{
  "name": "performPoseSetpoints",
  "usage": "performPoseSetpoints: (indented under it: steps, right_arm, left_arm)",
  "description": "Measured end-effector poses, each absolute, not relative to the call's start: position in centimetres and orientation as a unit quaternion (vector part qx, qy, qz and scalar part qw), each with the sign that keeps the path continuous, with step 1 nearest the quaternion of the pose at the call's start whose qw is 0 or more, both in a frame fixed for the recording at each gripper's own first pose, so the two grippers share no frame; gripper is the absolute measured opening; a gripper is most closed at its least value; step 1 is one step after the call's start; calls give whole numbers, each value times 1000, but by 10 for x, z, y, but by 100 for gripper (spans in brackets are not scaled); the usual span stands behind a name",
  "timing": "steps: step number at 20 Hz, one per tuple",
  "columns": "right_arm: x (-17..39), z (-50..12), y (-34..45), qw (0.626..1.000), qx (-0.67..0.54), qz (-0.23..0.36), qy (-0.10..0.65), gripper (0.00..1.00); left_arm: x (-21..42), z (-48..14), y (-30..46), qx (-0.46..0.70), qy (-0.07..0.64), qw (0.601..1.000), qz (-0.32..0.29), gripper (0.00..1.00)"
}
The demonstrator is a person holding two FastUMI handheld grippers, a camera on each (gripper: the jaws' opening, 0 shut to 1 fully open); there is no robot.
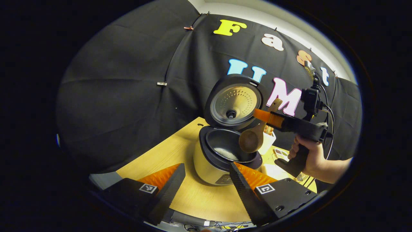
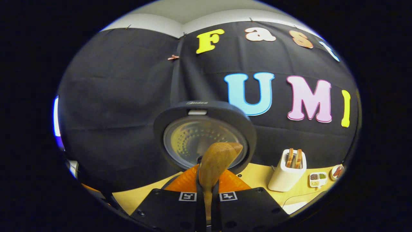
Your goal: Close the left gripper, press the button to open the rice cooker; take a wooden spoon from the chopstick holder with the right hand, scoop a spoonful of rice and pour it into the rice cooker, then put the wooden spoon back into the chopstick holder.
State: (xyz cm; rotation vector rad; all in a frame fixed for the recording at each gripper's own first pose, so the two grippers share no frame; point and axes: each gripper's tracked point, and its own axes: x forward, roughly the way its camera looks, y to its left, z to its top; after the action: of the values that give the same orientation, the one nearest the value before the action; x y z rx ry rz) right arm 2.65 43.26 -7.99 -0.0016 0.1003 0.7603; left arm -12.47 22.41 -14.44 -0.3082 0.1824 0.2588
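On the pale wooden worktop [image 1: 180, 151], towards its far edge, the cream-bodied rice cooker [image 1: 209, 162] is seen with its round dark lid [image 1: 236, 101] already swung up, so the button step looks done. The dark inner pot [image 1: 225, 146] is exposed, and whether any rice is in it can't be told. Just beyond the cooker, near the far right part of the worktop, the white chopstick holder [image 2: 287, 175] is parked, with a small divided dish [image 2: 317, 179] beside it.

The left gripper [image 1: 206, 175] is held back near the front edge, fingers spread apart, nothing between them. The right gripper [image 1: 268, 117] is clamped on the handle of the light-brown wooden spoon [image 1: 252, 138], with both fingers seen pressed against it in the right gripper view. The spoon bowl is hung over the pot's right rim, tipped downward.

Looks like the pour step, or just about finished. For a clean pour, the bowl should be kept well inside the rim, rotated slowly, and the lid's inner plate shouldn't be bumped. The left gripper is best left parked clear.
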Motion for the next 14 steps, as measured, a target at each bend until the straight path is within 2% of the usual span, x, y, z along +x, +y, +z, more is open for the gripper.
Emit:
performPoseSetpoints:
  steps: [5,9,14]
  right_arm:
    - [51,-47,375,943,59,316,87,11]
    - [75,-8,301,957,96,267,66,11]
    - [118,10,181,976,117,178,53,11]
  left_arm:
    - [-112,-137,215,-166,80,976,113,95]
    - [-84,-134,202,-160,93,978,100,96]
    - [-46,-105,162,-139,81,984,73,95]
